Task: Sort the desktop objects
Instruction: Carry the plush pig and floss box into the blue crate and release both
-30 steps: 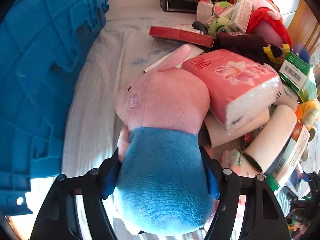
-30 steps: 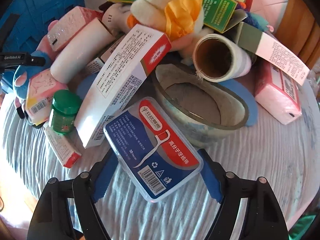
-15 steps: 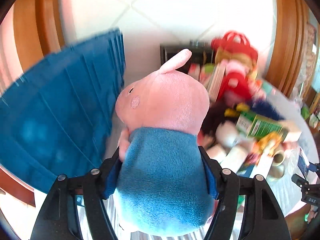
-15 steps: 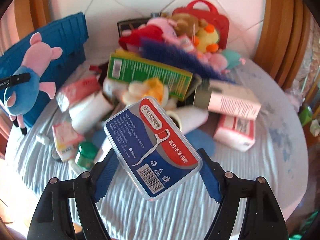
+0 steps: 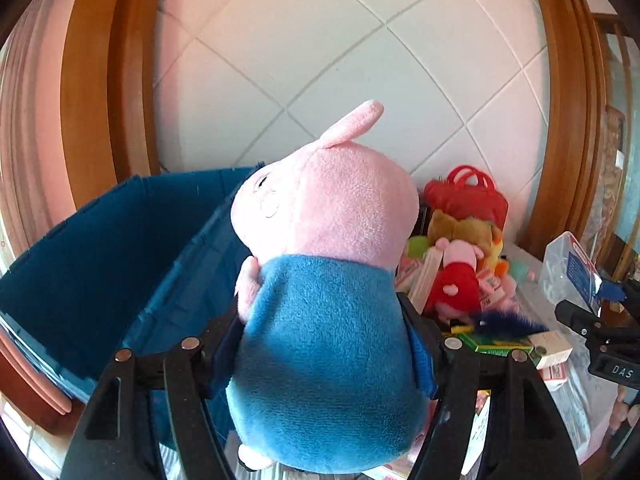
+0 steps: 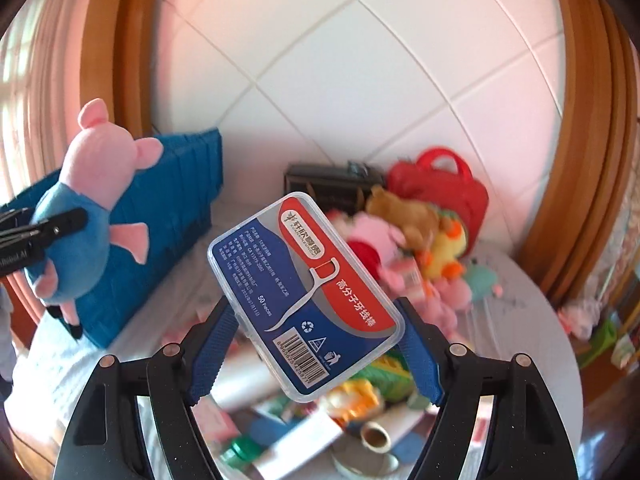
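Note:
My left gripper [image 5: 324,344] is shut on a pink pig plush in a blue top [image 5: 324,320], held high beside the open blue crate [image 5: 100,264]. The right wrist view shows that same plush [image 6: 80,220] at the far left, in front of the crate [image 6: 172,216]. My right gripper [image 6: 316,340] is shut on a clear floss-pick box with a blue and red label [image 6: 308,292], lifted above the pile. In the left wrist view that box [image 5: 568,272] appears at the right edge.
A heap of plush toys [image 6: 420,248], a red bag [image 6: 440,184], a dark box [image 6: 324,184] and cartons, rolls and bottles [image 6: 320,420] covers the round cloth-covered table [image 6: 500,320]. A tiled wall and wooden frames stand behind.
Both grippers rose well above the table with their objects and tilted up, so the wall now fills the views. The crate's open top has come into sight on the left.

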Demonstrator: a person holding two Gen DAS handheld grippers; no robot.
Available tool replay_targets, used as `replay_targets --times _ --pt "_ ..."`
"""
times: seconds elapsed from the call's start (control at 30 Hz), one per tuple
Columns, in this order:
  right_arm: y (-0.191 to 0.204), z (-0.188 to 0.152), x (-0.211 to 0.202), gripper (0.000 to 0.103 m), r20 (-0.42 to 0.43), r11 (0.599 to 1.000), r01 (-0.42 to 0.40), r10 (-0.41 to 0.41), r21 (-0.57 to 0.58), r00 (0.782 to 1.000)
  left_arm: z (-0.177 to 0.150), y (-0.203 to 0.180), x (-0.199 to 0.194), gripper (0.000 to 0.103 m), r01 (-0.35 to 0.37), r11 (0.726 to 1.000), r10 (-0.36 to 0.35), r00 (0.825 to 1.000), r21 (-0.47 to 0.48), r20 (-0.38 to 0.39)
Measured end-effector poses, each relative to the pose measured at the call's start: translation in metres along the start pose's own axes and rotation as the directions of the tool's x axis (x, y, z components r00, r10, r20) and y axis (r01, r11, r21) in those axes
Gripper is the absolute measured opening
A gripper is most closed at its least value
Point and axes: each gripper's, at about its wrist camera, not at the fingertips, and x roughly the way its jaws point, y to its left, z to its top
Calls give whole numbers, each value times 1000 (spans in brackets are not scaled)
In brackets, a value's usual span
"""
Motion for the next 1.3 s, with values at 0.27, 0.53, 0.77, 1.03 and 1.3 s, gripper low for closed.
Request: replay_targets --times 0.27,0.53,0.77,1.03,1.3 --pt "136 128 5 78 125 999 -41 43 -20 991 101 149 -3 70 -58 998 57 996 13 67" --pt "290 232 87 78 54 989 -138 136 46 989 148 310 90 71 -128 990 134 983 55 -123" --pt "390 249 214 78 -177 999 -37 41 22 983 106 370 207 73 -67 998 64 915 8 -399" --pt "423 165 334 78 -545 997 11 -51 -76 837 41 361 297 73 -31 995 87 725 93 -684" --pt "447 133 360 78 -634 981 -7 -120 -194 764 17 353 314 73 8 992 91 671 129 -736"
